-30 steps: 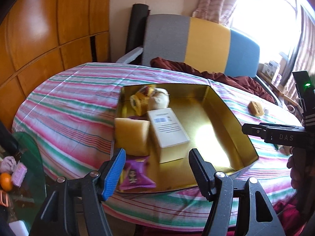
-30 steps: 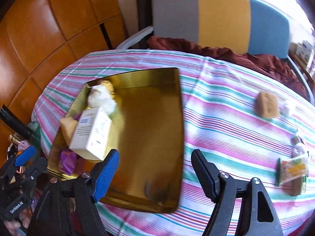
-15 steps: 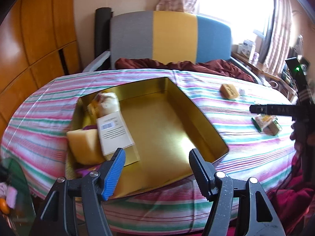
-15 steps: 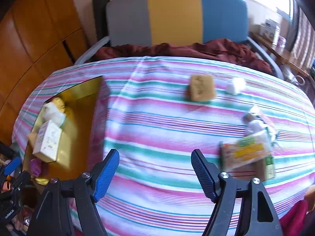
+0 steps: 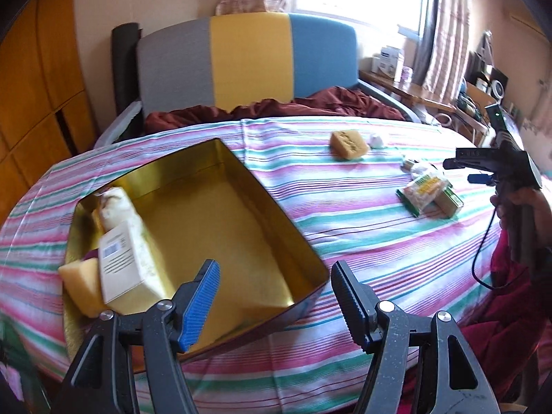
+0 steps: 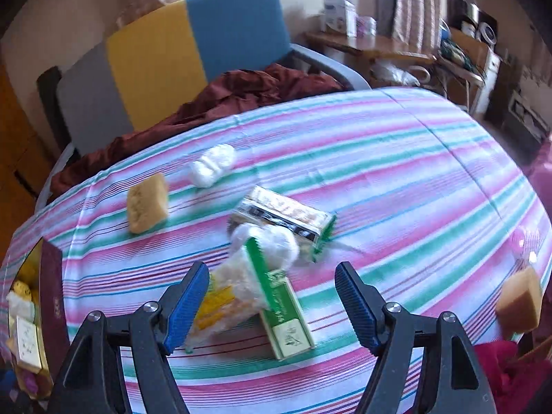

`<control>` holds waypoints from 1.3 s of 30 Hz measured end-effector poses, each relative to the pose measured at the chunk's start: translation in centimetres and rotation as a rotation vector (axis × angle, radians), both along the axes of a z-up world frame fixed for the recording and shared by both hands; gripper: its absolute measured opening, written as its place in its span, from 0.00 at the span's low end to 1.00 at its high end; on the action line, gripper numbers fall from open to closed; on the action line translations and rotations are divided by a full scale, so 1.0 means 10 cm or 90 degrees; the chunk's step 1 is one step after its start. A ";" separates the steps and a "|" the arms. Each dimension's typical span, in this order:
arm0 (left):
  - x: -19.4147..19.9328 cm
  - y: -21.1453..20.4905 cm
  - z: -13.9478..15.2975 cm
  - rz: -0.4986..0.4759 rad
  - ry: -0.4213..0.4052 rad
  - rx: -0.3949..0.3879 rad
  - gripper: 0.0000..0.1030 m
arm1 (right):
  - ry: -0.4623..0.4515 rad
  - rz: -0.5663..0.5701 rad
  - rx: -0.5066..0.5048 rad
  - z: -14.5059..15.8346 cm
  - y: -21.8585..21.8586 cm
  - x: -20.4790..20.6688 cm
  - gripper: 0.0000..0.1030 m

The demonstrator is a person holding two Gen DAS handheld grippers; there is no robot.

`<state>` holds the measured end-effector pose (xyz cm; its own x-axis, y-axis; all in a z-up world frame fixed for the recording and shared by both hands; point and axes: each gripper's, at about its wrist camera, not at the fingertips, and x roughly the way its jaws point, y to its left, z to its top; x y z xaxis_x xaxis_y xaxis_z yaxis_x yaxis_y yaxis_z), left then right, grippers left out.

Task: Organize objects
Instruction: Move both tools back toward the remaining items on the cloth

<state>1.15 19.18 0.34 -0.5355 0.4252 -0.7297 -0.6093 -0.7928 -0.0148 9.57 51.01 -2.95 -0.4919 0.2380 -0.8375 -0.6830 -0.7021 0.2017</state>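
- Two pairs of tongs appear, each cut off at the lower frame edge; the left tongs (image 5: 274, 296) stand open with nothing between the ribbed pads, above the near corner of the gold tin (image 5: 220, 220).
- Right tongs (image 6: 272, 296), likewise open and empty, hang over a loose heap of packets; whether the pads touch anything cannot be told.
- Partly hidden: the tin's contents crowd its left end, where a white box (image 5: 120, 265) leans on a yellow sponge (image 5: 81, 288); the wrapped pale item (image 5: 115, 203) behind them is blurred.
- Heap, right wrist view: a clear crinkled snack bag (image 6: 227, 296) lies across a green-and-white carton (image 6: 286, 321); a second carton (image 6: 286, 214) sits just behind, and a white wrapped lump (image 6: 272, 241) rests between them. Print is unreadable.
- Loose on the table's striped cloth (image 6: 396, 158): a tan sponge block (image 6: 146, 203) and a small white bundle (image 6: 212, 165), near each other, beyond the heap.
- Another tan sponge (image 6: 519, 303) sits at the right edge of the table, partly cropped.
- Surroundings: a grey, yellow and blue chair (image 5: 248, 58) with maroon fabric (image 5: 276, 107) draped on it stands behind the table; a cluttered side desk (image 6: 365, 48) lies beyond.
- A person's hand (image 5: 521, 203) grips the right tool's handle at the left view's right edge.
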 end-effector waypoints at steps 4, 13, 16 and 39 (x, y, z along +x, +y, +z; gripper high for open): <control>0.01 0.24 -0.06 -0.028 -0.009 -0.008 0.66 | 0.024 -0.023 -0.012 0.04 0.08 0.07 0.74; -0.01 0.78 -0.18 -0.095 -0.016 -0.021 0.69 | 0.020 -0.024 -0.043 0.02 0.12 0.09 0.74; -0.03 0.94 -0.21 -0.112 -0.024 -0.023 0.69 | 0.017 -0.030 -0.051 -0.01 0.15 0.10 0.74; -0.14 2.37 -0.56 -0.322 -0.059 -0.051 0.73 | 0.029 -0.072 -0.114 -0.08 0.35 0.21 0.74</control>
